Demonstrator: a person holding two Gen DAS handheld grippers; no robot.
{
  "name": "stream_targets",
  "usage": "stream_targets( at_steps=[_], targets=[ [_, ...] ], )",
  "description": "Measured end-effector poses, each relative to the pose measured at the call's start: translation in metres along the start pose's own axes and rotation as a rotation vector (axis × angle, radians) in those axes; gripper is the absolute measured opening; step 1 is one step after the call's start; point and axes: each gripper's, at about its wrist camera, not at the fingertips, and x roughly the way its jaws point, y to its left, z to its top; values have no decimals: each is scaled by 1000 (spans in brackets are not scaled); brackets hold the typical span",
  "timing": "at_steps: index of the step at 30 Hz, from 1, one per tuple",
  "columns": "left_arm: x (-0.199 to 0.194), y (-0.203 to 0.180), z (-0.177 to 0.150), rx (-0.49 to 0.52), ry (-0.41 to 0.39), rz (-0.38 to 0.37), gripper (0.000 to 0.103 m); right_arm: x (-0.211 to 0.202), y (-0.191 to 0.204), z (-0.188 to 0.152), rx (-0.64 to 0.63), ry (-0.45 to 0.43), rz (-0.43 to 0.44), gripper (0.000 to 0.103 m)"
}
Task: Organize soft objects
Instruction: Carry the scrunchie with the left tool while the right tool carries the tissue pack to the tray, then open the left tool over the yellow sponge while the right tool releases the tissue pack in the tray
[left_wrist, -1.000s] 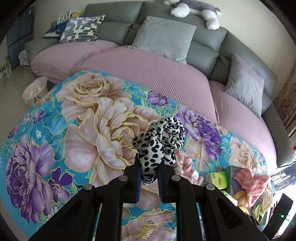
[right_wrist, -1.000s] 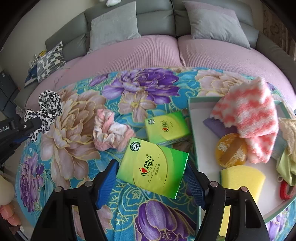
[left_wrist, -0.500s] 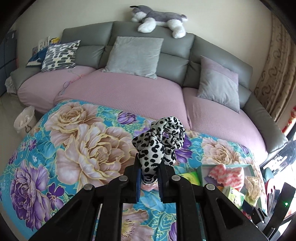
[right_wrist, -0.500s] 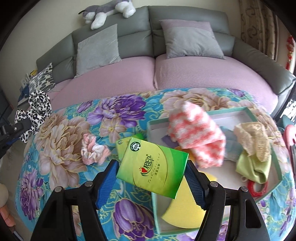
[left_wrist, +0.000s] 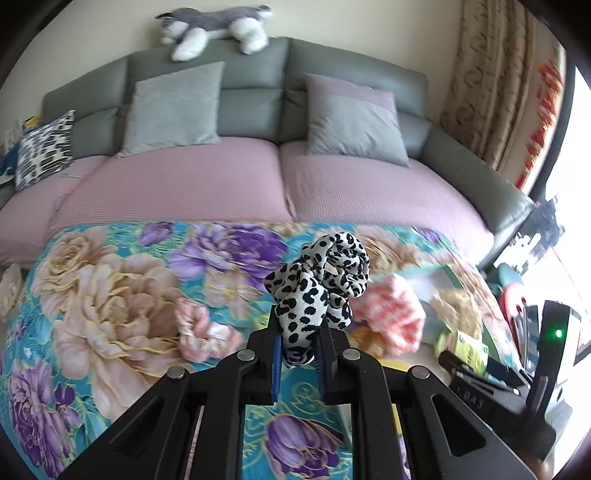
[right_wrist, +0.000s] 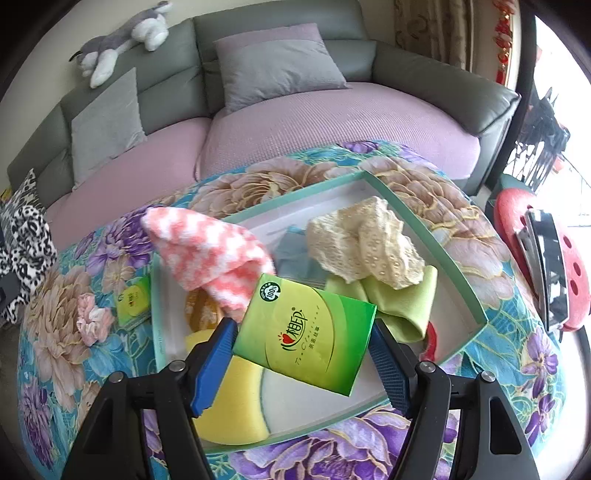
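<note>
Left wrist view: the left tool (left_wrist: 298, 350) is clenched on a leopard scrunchie (left_wrist: 319, 286), which is held up above the floral table (left_wrist: 110, 295). In the right wrist view, the right tool (right_wrist: 301, 341) is clamped wide on a green tissue pack (right_wrist: 306, 332), held tilted over the near half of the teal-rimmed tray (right_wrist: 458, 273).

The tray is already pretty crowded: a pink-and-white cloth (right_wrist: 207, 254) is draped over its left rim, a cream lace piece (right_wrist: 364, 245) and a lime cloth (right_wrist: 399, 299) are piled toward the middle, and a yellow sponge (right_wrist: 229, 398) sits at the near corner. A second tissue pack (right_wrist: 135, 301) and a pink scrunchie (right_wrist: 92, 317) are left on the table just outside the tray's left wall.

What could go wrong, by my guess:
- The pack is gripped by its edges and is soft, so it could be squashed or twisted out if squeezed harder.
- If it's let go while tilted like this, it could be landed on the sponge and slid off toward the rim.
- The pink cloth is half over the edge and could be knocked out by either tool.
- The two tools look headed for the same tray, so a bump between them isn't ruled out.
</note>
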Motion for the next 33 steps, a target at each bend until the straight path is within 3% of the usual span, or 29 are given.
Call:
stream_targets(
  at_steps=[9, 21, 23, 27, 31, 33],
  targets=[
    [28, -61, -20, 127, 112, -105, 15, 2, -57, 7, 136, 2, -64, 75],
    [65, -103, -41, 206, 189, -167, 17, -1, -66, 9, 169, -16, -54, 75],
    [63, -105, -41, 213, 185, -177, 24, -1, -66, 9, 170, -16, -52, 75],
    [55, -104, -36, 220, 149, -176, 53, -3, -66, 7, 170, -17, -48, 75],
    [50, -96, -30, 196, 136, -169, 59, -5, -67, 7, 177, -24, -44, 76],
    [48, -90, -27, 179, 125, -153, 67, -5, -66, 8, 178, -27, -37, 86]
  ],
)
